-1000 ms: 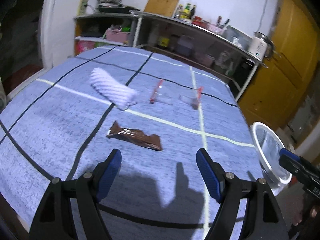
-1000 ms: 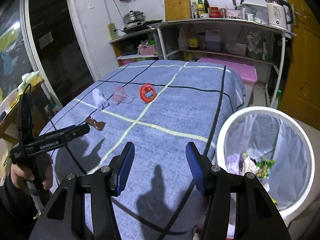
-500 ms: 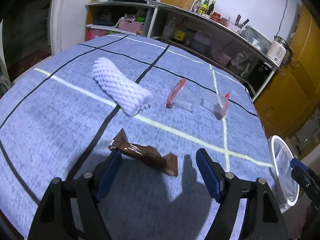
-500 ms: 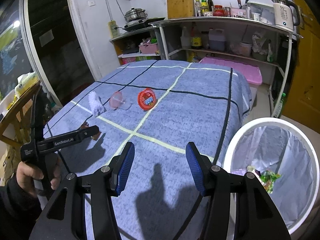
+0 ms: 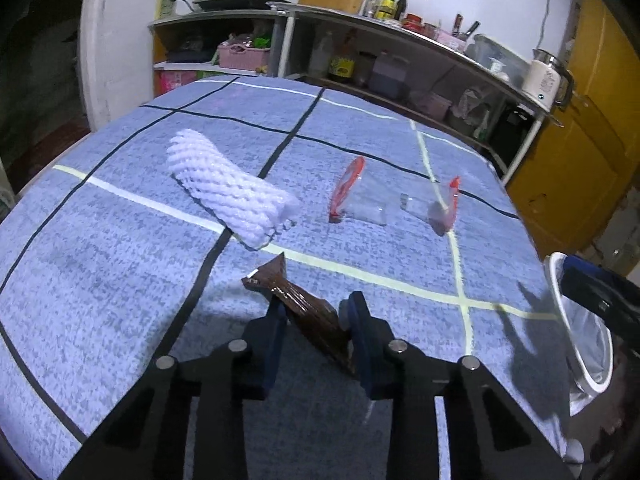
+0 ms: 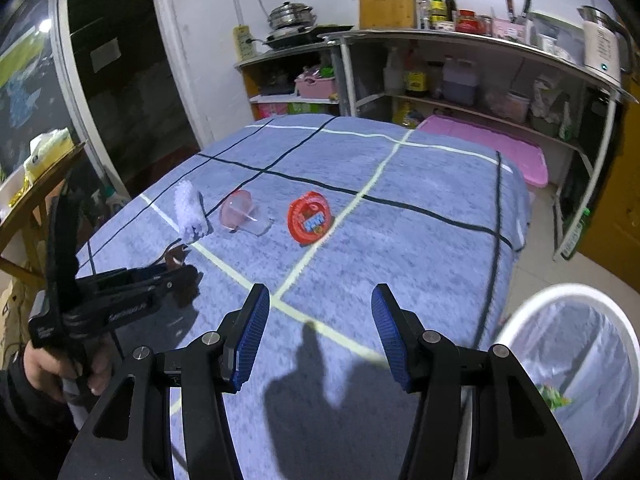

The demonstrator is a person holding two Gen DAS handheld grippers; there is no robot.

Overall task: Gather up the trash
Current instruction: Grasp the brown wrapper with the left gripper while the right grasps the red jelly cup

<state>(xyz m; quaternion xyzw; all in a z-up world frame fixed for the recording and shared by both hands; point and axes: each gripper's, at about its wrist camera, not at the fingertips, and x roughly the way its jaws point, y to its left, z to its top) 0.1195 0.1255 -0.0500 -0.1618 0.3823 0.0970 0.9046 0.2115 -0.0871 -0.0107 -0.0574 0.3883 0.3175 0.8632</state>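
Two grippers over a blue checked cloth [image 5: 100, 264]. Left gripper [image 5: 314, 312]: jaws drawn nearly together, pads pressing both sides of a brown wrapper [image 5: 308, 312], which is clamped between them; the wrapper's far end sticks out ahead of the fingers, above the cloth. The right wrist view shows the same grip from the side, left gripper [image 6: 176, 276] with the wrapper [image 6: 175, 255] at its tip. Right gripper [image 6: 318, 320]: jaws spread wide, holding and touching nothing, above the cloth's near edge. Beyond the wrapper lie a white foam net [image 5: 232, 192], a clear cup [image 5: 360, 200] with a red rim on its side, and a second one [image 5: 436, 208] near it. White bin [image 6: 580, 364] stands off the table's right edge, with some scraps inside.
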